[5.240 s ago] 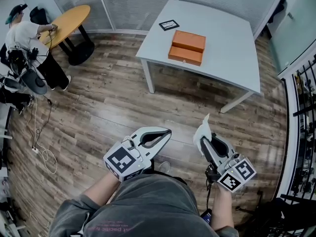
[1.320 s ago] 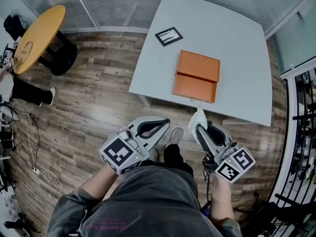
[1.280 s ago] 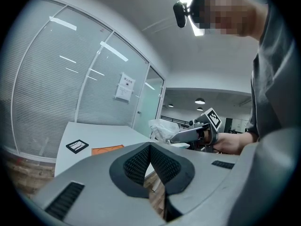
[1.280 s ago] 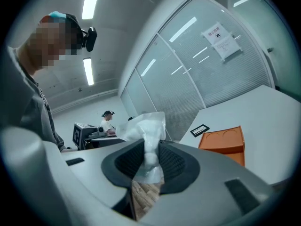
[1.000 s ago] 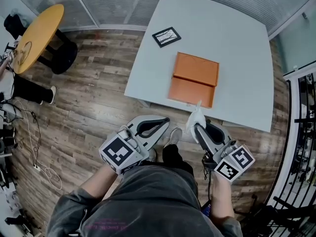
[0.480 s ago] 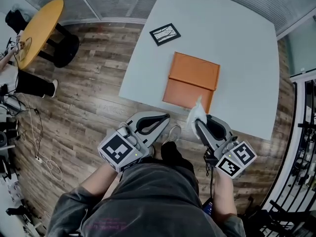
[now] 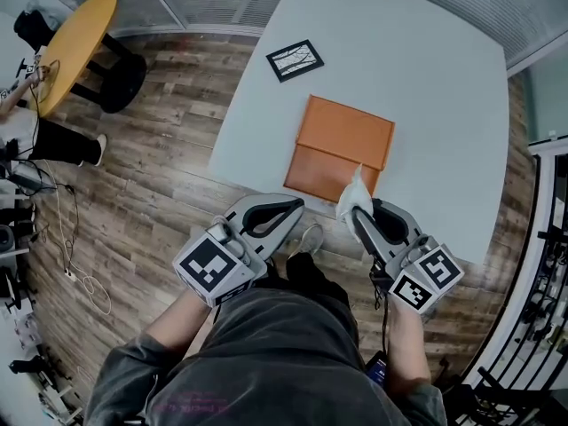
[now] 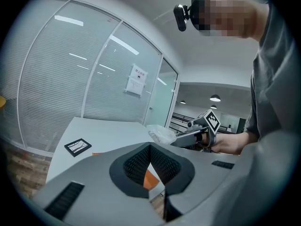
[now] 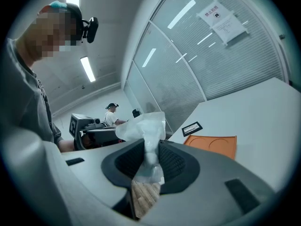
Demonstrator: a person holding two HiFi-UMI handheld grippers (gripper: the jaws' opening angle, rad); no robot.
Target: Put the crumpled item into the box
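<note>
The orange box [image 7: 339,149] lies closed on the pale grey table [image 7: 426,87], near its front edge. My right gripper [image 7: 356,213] is shut on the white crumpled item [image 7: 355,193], which sticks up past its fingertips over the box's near edge in the head view. In the right gripper view the crumpled item [image 9: 143,131] is pinched between the dark pads, with the box [image 9: 211,146] beyond it to the right. My left gripper [image 7: 298,205] is shut and holds nothing, level with the right one, short of the table edge. Its tips [image 8: 150,147] meet.
A small black picture frame [image 7: 294,59] lies on the table behind the box. A round yellow table [image 7: 75,43] stands at the far left over the wooden floor [image 7: 151,176], with a person beside it. A metal rack [image 7: 543,238] runs along the right. Glass walls back the table.
Both grippers have come nearer to the table and the box. The crumpled item now overlaps the box's near edge in the head view. Neither grip has changed.
</note>
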